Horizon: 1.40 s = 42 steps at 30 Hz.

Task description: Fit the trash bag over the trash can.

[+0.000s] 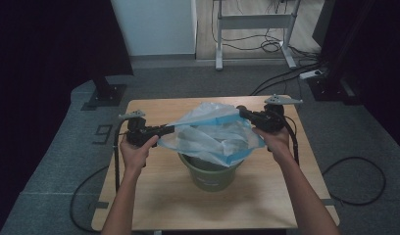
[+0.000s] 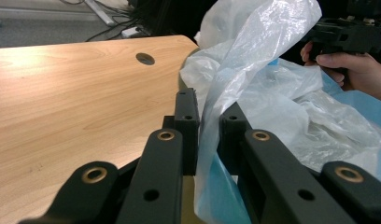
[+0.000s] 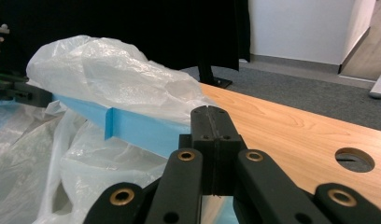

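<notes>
A translucent plastic bag (image 1: 212, 134) with a blue rim band is stretched wide above a green bucket (image 1: 210, 176) in the middle of the wooden table (image 1: 154, 196). My left gripper (image 1: 168, 129) is shut on the bag's left edge; in the left gripper view the film (image 2: 272, 93) runs down between the jaws of this gripper (image 2: 209, 107). My right gripper (image 1: 242, 112) is shut on the far right edge. In the right gripper view, that gripper (image 3: 212, 114) has its jaws pressed together on the blue band (image 3: 142, 128). The bag's loose film hides most of the bucket's mouth.
A round cable hole (image 2: 145, 58) sits near the table's far edge. On the carpet behind stand a white desk frame (image 1: 254, 22), a black stand base (image 1: 107, 95) and a power strip (image 1: 313, 74) with cables. More cables loop beside the table at right (image 1: 355, 181).
</notes>
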### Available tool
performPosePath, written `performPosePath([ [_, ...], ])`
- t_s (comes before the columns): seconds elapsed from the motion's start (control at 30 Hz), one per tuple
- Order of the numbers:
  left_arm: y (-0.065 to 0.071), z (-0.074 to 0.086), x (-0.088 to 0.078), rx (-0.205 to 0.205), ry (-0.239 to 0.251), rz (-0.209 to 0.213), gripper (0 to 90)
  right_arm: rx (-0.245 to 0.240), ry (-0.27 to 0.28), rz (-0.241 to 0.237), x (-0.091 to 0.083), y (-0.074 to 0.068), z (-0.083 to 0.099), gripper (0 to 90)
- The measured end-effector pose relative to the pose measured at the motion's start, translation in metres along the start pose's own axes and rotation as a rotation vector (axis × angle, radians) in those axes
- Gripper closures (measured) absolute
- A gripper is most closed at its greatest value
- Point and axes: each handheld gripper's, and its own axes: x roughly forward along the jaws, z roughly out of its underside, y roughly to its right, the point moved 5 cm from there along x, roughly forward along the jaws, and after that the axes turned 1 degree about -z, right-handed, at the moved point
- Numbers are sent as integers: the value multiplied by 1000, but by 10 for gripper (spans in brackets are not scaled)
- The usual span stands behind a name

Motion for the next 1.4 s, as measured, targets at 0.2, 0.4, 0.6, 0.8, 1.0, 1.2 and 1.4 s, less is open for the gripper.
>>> performPosePath([
  [0.2, -5, 2, 3, 14, -11, -47, 837, 7, -8, 3, 10, 8, 2, 892],
  [0.4, -6, 5, 6, 71, -52, -149, 867, -21, -22, 17, 17, 8, 5, 891],
  [0.6, -8, 8, 15, 50, -99, -166, 873, -12, -50, 44, 23, 14, 11, 892],
  [0.8, -12, 13, 21, 11, -135, -146, 872, 13, -90, 53, 31, 19, 21, 891],
  [1.0, -13, 17, 24, 1, -142, -129, 866, 38, -110, 46, 37, 19, 27, 891],
  [1.2, -11, 18, 24, 16, -139, -137, 864, 55, -132, 36, 41, 19, 33, 890],
  [1.4, -9, 17, 20, 28, -127, -155, 863, 39, -59, 135, 20, 23, 21, 666],
])
